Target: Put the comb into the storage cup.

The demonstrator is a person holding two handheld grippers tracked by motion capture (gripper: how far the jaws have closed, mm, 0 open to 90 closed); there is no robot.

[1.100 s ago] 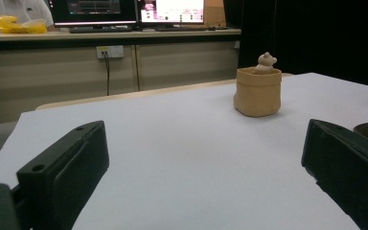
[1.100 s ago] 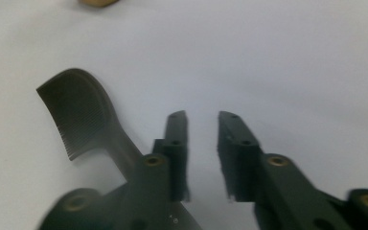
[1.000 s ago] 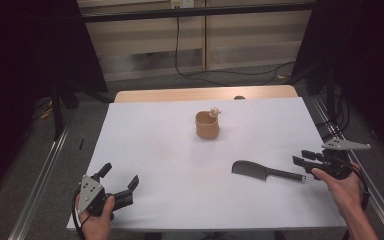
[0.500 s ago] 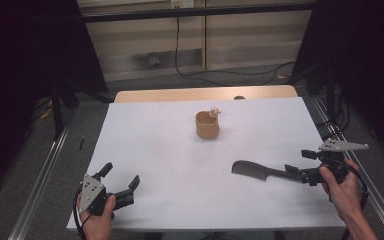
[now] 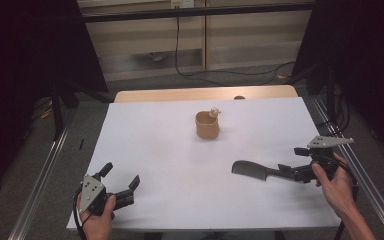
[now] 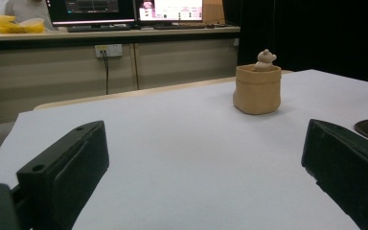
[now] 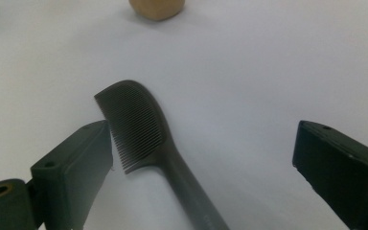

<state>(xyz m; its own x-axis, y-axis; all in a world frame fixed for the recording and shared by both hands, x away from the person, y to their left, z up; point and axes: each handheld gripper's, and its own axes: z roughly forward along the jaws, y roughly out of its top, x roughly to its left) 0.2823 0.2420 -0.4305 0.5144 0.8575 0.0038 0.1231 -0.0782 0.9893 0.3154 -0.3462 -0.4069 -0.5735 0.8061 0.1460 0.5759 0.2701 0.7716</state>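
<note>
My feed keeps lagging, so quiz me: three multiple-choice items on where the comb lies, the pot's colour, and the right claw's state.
1. Where does the comb lie?
A. in the pot
B. on the white table, between the right claw's jaws
C. by the left claw

2. What colour is the pot?
A. tan
B. blue
C. black

3. How does the right claw stand?
A. shut on the comb
B. shut on nothing
C. open, with the comb's handle between its jaws

Key: 1 B, the high view shows it flat on the table at the right, its handle running in between that claw's jaws. 2 A, both the high view and the left claw view show a tan pot. 3 C, the right claw view shows the jaws wide apart, having just been opening, neither pad pressing the handle.
</note>
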